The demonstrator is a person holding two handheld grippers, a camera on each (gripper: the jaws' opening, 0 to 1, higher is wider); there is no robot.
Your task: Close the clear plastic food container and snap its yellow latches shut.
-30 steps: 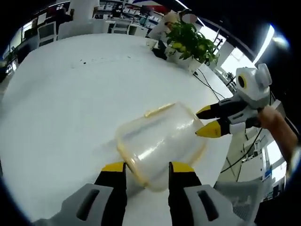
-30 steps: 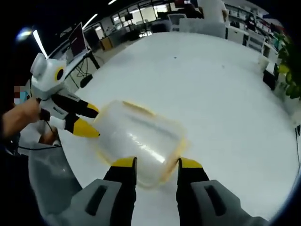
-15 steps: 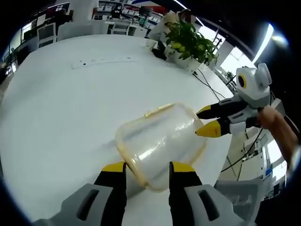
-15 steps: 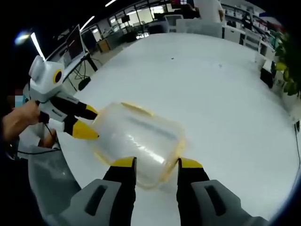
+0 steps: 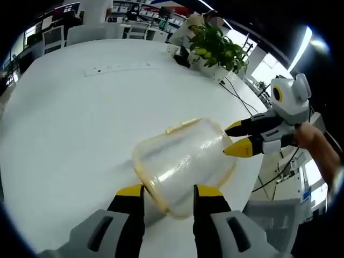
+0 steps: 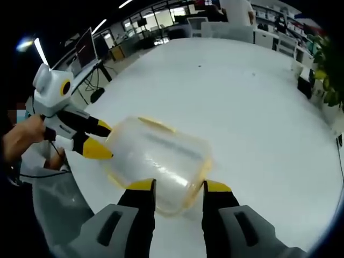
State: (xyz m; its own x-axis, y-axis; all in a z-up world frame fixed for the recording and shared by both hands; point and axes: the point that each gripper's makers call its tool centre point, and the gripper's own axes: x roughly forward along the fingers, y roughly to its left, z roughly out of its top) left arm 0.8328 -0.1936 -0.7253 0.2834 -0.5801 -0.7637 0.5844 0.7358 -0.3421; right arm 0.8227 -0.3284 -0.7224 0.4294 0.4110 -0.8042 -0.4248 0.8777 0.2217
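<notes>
A clear plastic food container [image 5: 183,161] with a yellow rim and latches lies on the white round table [image 5: 70,123]. My left gripper [image 5: 168,191] stands open, its yellow-tipped jaws on either side of the container's near end. In the left gripper view my right gripper [image 5: 232,138] comes in from the right, jaws apart, tips against the container's far end. In the right gripper view the container [image 6: 158,158] lies between the jaws of my open right gripper [image 6: 179,186]. There my left gripper [image 6: 102,140] touches the container's left end. The latches' state is unclear.
A potted plant [image 5: 217,48] and a white power strip [image 5: 118,68] sit at the far side of the table. A person's hand [image 5: 309,134] holds the right gripper. The table edge runs close behind it, with a grey chair [image 5: 274,215] below. A monitor [image 6: 86,45] stands off the table.
</notes>
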